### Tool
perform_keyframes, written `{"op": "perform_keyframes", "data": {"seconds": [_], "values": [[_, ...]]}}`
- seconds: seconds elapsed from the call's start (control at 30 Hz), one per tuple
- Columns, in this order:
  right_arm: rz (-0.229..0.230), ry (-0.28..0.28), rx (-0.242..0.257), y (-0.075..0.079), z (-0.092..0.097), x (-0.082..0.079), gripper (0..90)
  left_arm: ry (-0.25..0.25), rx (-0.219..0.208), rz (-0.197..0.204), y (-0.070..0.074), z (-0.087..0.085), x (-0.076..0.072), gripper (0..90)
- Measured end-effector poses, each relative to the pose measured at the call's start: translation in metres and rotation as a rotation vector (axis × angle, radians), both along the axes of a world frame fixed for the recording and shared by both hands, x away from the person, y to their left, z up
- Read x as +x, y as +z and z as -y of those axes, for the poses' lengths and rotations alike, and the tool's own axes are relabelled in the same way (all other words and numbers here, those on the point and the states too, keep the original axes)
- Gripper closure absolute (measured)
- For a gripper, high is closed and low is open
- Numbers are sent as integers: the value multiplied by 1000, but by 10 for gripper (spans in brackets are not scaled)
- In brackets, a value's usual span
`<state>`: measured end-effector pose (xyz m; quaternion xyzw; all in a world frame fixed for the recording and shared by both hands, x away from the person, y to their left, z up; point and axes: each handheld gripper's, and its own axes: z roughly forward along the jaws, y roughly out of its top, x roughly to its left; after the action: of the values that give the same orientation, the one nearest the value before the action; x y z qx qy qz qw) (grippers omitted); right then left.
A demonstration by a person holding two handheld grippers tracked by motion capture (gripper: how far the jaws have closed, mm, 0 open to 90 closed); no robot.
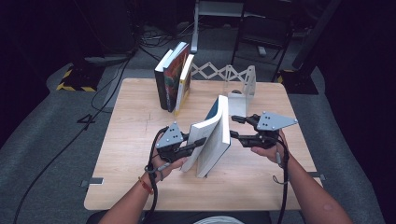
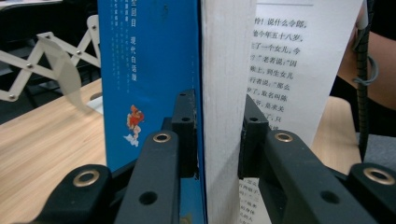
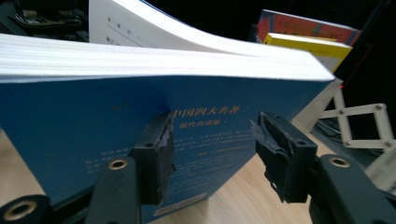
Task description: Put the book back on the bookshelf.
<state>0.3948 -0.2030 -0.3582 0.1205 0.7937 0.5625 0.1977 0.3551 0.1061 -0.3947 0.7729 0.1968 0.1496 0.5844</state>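
Light falls from overhead onto the pale wooden surface (image 1: 135, 154), leaving the surroundings nearly black. The high view is soft and slightly grainy. Both gripper views blur nearby claw parts; printed page text stays legible.

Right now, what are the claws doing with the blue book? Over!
Left claw shut on half the blue book. Right claw open beside its cover, not gripping. Book stands open on table. Nothing in the way.

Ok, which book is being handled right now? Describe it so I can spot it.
On the wooden table, nearer the person than the three books leaning by the white folding rack, one book stands part-open. It is the blue-covered book, pinched by the left claw, with white pages fanned out.
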Motion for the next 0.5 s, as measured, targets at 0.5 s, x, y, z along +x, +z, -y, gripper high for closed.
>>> {"op": "perform_keyframes", "data": {"seconds": [0.5], "values": [[-87, 70, -53, -31, -29, -1, 380, 56, 84, -70, -27, 2, -4, 471]]}}
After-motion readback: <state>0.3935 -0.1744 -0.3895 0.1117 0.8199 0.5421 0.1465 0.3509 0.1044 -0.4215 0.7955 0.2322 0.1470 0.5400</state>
